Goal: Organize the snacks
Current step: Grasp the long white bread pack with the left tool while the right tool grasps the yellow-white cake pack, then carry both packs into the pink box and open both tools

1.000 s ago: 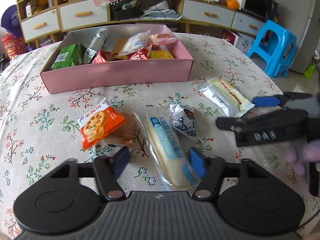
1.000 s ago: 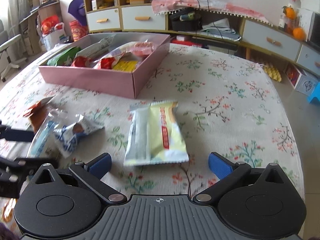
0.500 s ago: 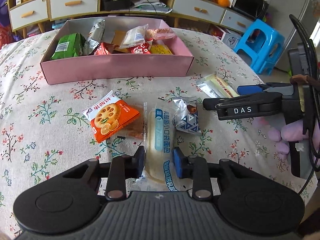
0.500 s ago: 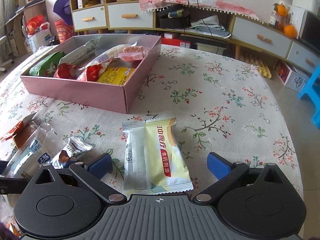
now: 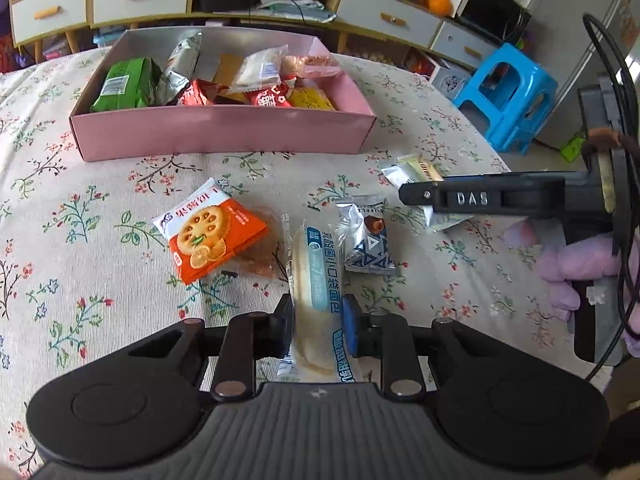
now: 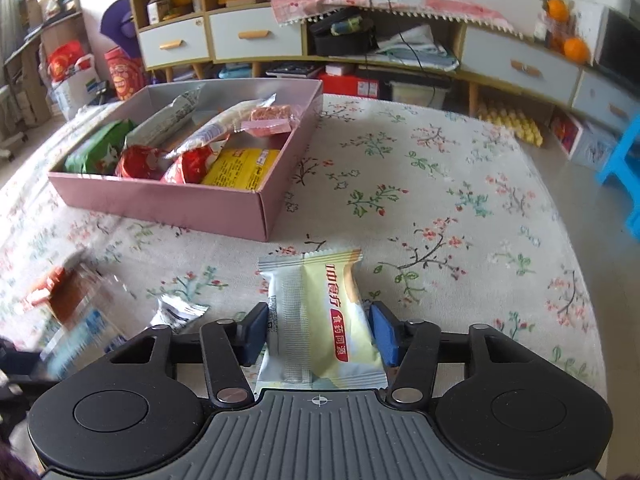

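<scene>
Left fingers clamp long clear bread packet; right fingers pinch yellow-white packet

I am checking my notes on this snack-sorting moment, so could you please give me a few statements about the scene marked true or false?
1. The left tool is closed on the long bread packet. True.
2. The right tool is closed on the orange cracker packet. False: it grips the yellow and white packet.
3. The pink box is empty. False: it already holds several snacks.
4. The orange cracker packet lies on the floral tablecloth, outside the box. True.
5. The small blue and silver packet lies inside the box. False: it lies on the tablecloth beside the bread packet.
</scene>
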The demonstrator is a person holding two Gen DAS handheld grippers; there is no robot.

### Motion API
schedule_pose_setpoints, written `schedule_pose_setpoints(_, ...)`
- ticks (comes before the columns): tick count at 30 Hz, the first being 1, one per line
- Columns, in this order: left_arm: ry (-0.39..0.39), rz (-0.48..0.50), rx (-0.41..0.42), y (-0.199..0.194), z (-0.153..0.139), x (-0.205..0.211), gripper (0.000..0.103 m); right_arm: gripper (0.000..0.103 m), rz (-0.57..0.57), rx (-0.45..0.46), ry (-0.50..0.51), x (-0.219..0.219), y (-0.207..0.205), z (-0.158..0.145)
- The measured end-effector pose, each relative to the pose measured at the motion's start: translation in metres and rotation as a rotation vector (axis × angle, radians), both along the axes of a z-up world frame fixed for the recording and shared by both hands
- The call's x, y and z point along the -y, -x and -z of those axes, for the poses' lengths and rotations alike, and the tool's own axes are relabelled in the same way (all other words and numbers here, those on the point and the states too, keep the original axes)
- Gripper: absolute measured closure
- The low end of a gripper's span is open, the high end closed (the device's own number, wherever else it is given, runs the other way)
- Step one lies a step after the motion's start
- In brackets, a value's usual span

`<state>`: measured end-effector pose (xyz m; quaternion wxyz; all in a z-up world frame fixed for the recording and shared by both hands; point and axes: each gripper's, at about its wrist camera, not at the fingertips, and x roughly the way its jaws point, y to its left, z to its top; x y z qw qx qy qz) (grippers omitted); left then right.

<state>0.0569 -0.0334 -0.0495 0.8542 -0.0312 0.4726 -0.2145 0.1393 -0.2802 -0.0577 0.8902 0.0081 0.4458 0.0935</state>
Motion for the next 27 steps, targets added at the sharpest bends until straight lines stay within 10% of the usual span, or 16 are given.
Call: schedule_pose_setpoints(27,0.122,-0.059,0.044,-0.017,-0.04,-0.037,0.082,0.057,0.215,-0.162,-0.413,0.005,-0.004,-0.04)
